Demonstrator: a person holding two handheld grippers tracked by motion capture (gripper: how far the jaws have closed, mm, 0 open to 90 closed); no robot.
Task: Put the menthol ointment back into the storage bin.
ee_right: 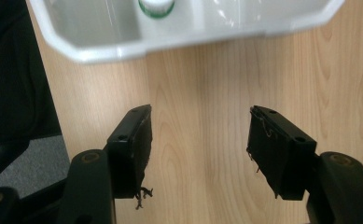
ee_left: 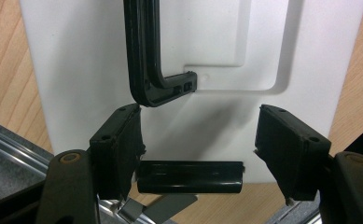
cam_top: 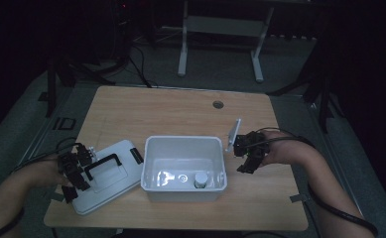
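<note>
A white open box (cam_top: 151,148) stands in the middle of the wooden table, with a small white bottle with a green band (cam_top: 200,179) inside near its front right corner. Its white lid (cam_top: 112,184) with a black handle (cam_top: 103,166) lies flat to the left. My left gripper (cam_top: 80,171) hovers at the lid's near-left end. In the left gripper view its jaws (ee_left: 198,122) stand open around a black latch clip (ee_left: 190,176) on the lid's edge (ee_left: 76,70). My right gripper (cam_top: 241,157) is open and empty just right of the box, over bare wood (ee_right: 200,144). The bottle (ee_right: 156,7) and box rim (ee_right: 170,39) lie ahead of it.
A round cable hole (cam_top: 218,104) sits near the table's far edge. White legs of another desk (cam_top: 183,49) stand on the dark floor beyond. Bare wood stretches behind the box and along the front. Cables trail from both grippers off the table's sides.
</note>
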